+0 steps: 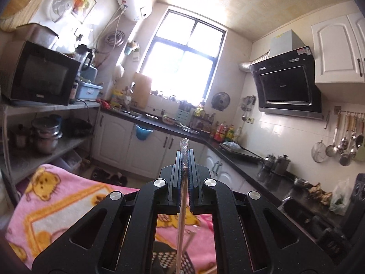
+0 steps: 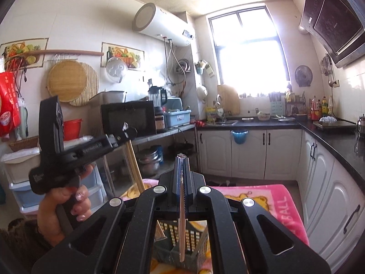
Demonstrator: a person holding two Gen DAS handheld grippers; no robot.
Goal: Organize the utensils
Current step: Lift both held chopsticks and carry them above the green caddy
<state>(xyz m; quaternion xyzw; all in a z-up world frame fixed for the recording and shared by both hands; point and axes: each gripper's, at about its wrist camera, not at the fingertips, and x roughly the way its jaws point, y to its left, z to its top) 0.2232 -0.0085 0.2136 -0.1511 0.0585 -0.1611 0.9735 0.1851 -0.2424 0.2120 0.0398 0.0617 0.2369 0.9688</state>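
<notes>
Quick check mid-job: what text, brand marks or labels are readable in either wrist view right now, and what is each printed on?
"BALL", the end of a longer word cut off by the right gripper: on the pink blanket.
Range hood sticker: too small to read.
Microwave badge: blurred.
Left gripper body lettering: blurred.
Red bag print: unreadable.
Blue dish bin label: unreadable.

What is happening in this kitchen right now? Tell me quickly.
A person is sorting utensils with a handheld gripper in each hand. The left gripper is shut on a chopstick, as is the right gripper on a second chopstick, jaws clamped near the top ends. Both sticks hang down toward a dark slotted basket resting on a pink blanket. The right view also shows the person's left hand holding its gripper up beside the shelf.
</notes>
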